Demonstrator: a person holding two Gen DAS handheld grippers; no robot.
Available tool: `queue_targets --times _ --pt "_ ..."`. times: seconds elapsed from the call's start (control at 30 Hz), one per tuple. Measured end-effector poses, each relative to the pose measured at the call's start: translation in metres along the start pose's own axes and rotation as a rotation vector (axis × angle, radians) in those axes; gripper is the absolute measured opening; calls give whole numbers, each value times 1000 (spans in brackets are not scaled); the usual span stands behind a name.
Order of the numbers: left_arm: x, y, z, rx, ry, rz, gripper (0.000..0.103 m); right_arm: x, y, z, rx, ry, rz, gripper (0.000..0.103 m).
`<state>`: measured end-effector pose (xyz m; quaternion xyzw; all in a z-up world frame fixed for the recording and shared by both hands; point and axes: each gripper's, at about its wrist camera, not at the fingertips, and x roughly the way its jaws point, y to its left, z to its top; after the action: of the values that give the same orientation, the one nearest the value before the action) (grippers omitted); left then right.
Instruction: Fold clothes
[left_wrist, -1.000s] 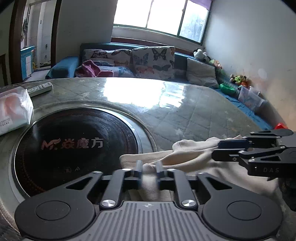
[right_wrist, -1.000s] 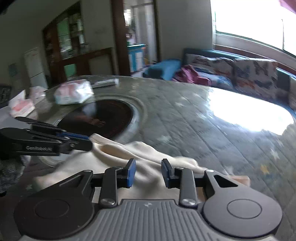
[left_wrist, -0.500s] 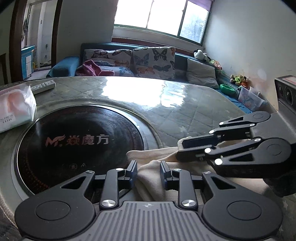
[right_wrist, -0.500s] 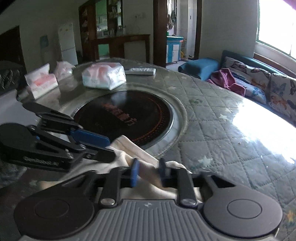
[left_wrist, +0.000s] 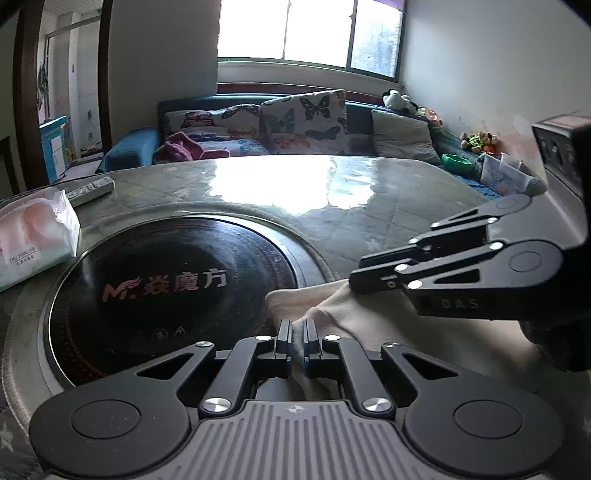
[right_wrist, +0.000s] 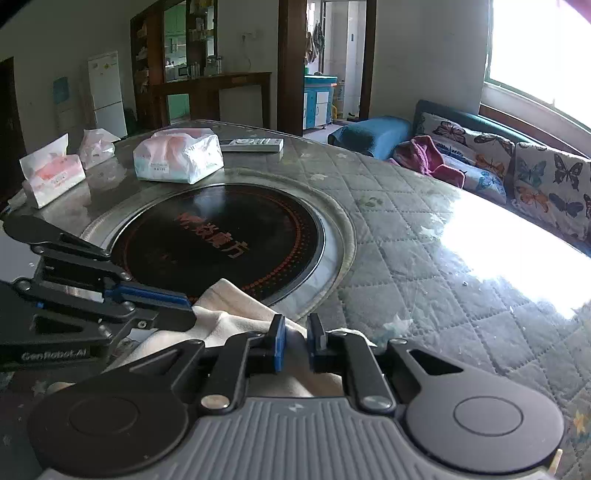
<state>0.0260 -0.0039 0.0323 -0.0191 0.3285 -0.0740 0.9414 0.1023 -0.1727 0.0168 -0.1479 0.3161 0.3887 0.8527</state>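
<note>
I am pinching the cream garment (left_wrist: 373, 325) with both the left tool (left_wrist: 295, 332) and right tool (right_wrist: 295, 332), at the tabletop (right_wrist: 424, 258) hotplate's (right_wrist: 221, 236) rim

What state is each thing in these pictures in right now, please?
Left gripper: shut on the cloth.
Right gripper: shut on the cloth.
Cloth: cream, bunched, one edge lying over the cooktop's rim.
Cooktop: dark, nothing standing on it.
Tissue pack: lying flat on the table.
Remote: lying flat.
</note>
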Motion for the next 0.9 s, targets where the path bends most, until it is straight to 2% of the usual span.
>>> queue_targets --times 0.13,0.27,0.43,0.63,0.77,0.9 --pt "-6 -4 9 -5 -21 -8 7 -13 -4 0 16 -29 3 11" --pt "-7 -13 18 -7 -31 -48 7 -38 -13 -8 47 -37 -45 11" --pt "2 -29 23 22 -22 -98 8 -66 -32 -35 116 -26 -120 11" --pt "15 -34 18 50 11 -94 9 -77 -66 -61 227 -5 -211 11" --pt "15 -31 18 43 12 -73 10 -78 -83 -66 255 -9 -248 11" --pt "-1 -36 19 51 -14 -90 10 -92 -75 -65 241 -37 -227 14"
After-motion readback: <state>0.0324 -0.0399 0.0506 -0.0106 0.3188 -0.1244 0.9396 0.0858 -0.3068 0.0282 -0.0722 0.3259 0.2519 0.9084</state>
